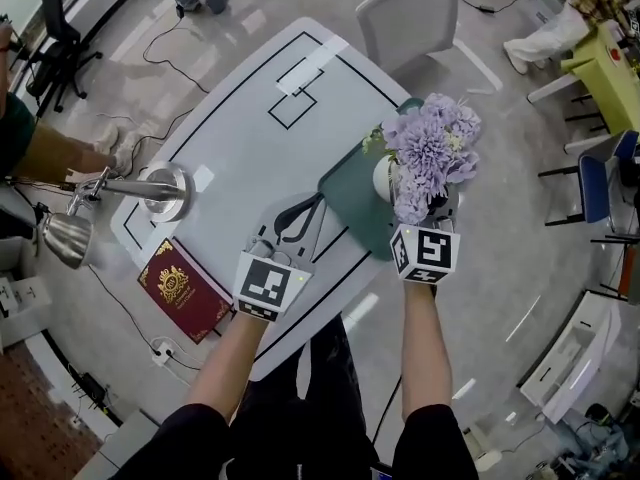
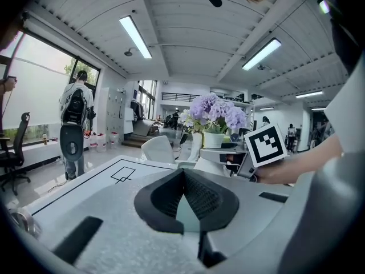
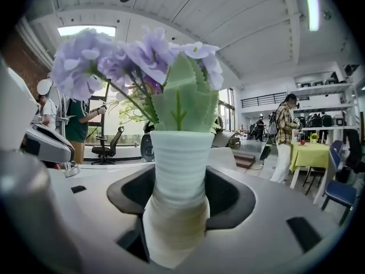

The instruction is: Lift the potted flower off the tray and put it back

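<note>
The potted flower has purple blooms and a ribbed white pot. It stands over the right part of the dark green tray on the white table. My right gripper is shut on the pot, one jaw on each side of it in the right gripper view. I cannot tell whether the pot's base touches the tray. My left gripper is shut on nothing, just left of the tray, low over the table. From the left gripper view, the flower shows ahead to the right.
A silver desk lamp with a round base stands at the table's left side. A red booklet lies at the near left corner. A white chair stands at the far end. People stand around the room.
</note>
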Tool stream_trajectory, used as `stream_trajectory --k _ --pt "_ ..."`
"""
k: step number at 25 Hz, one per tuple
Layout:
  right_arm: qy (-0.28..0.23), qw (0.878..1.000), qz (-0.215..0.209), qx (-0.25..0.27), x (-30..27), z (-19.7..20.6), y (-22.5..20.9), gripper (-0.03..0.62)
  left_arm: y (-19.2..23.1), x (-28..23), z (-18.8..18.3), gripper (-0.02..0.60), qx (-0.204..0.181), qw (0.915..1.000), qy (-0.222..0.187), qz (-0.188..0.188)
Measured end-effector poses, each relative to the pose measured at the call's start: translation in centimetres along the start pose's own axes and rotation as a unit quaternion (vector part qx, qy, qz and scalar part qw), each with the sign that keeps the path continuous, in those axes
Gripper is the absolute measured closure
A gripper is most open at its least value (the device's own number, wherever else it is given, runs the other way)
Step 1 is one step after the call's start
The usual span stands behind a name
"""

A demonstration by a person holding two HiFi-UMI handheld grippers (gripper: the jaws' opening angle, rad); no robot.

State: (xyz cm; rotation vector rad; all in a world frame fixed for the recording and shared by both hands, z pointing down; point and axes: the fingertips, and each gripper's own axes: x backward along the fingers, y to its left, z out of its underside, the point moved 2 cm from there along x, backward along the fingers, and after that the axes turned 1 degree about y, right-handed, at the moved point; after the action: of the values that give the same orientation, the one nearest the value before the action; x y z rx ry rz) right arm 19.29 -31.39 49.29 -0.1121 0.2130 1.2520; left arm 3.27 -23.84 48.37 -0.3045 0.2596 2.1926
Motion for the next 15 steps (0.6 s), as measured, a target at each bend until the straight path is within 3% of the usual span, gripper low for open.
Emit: stream_trajectory --k 15 --pt "0.038 0.999 -0.014 -0.015 2.4 1.2 0.3 0.318 -1.6 1.2 -0.6 0.577 0.006 0.9999 -0.007 0.007"
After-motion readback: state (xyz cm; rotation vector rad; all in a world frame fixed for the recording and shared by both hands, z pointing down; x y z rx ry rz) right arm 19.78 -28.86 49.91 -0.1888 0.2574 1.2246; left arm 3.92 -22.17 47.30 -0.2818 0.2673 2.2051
